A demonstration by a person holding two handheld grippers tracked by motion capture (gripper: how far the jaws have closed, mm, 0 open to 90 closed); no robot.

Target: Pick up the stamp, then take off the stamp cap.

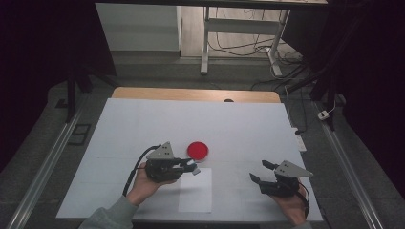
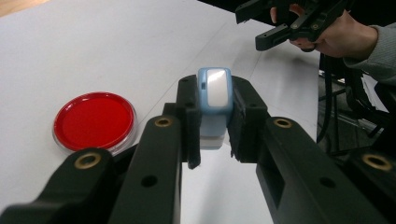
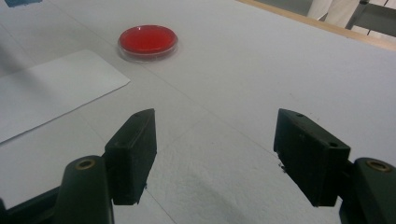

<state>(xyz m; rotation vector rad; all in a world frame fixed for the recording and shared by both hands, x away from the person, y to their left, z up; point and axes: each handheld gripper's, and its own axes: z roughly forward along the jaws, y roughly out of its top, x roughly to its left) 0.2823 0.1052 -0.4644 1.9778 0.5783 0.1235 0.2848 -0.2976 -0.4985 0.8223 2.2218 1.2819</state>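
Right now left tongs (image 2: pixel 215 135) pinch a small blue-and-white block (image 2: pixel 215 100) between the pads, held above the counter (image 1: pixel 239 129) just beside the red dish (image 1: pixel 197 150), over the near corner of the paper sheet (image 1: pixel 196 193). Right tongs (image 3: pixel 215 154) spread, nothing between them, well apart from the dish.

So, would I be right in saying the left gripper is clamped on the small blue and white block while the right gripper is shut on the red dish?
Not quite. The left gripper is indeed clamped on the small blue and white block, but the right gripper holds nothing: the right gripper view shows its jaws standing wide apart over bare table, and the red dish lies on the table farther off.
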